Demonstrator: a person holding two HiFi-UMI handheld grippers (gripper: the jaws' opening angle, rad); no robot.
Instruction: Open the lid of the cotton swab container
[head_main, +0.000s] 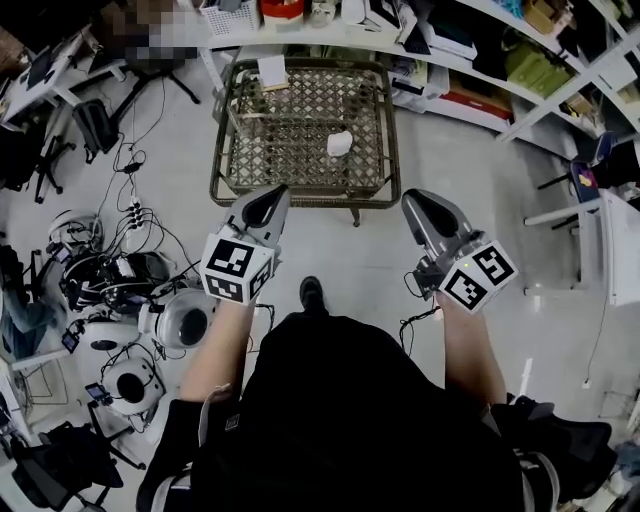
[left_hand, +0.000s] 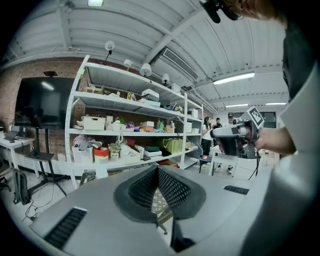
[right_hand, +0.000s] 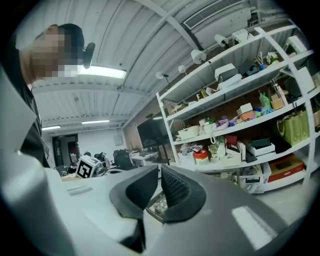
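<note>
Right gripper (right_hand: 159, 174): jaws all but together with only a slit between the pads, nothing in it, and a bit of lattice table (right_hand: 157, 204) shows below the tips. Left gripper's marker cube (right_hand: 89, 166) sits at far left, level with the jaws. Behind: white shelf rack (right_hand: 240, 125) on the right full of boxes, baskets and a red-lidded tub (right_hand: 201, 156), dark screen (right_hand: 150, 132) past it, ceiling light (right_hand: 100, 72) top left.

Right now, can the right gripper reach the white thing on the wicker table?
Probably not yet. The right gripper hangs short of the wicker table, and the white container sits further in on top. Nothing blocks the way, though.
</note>
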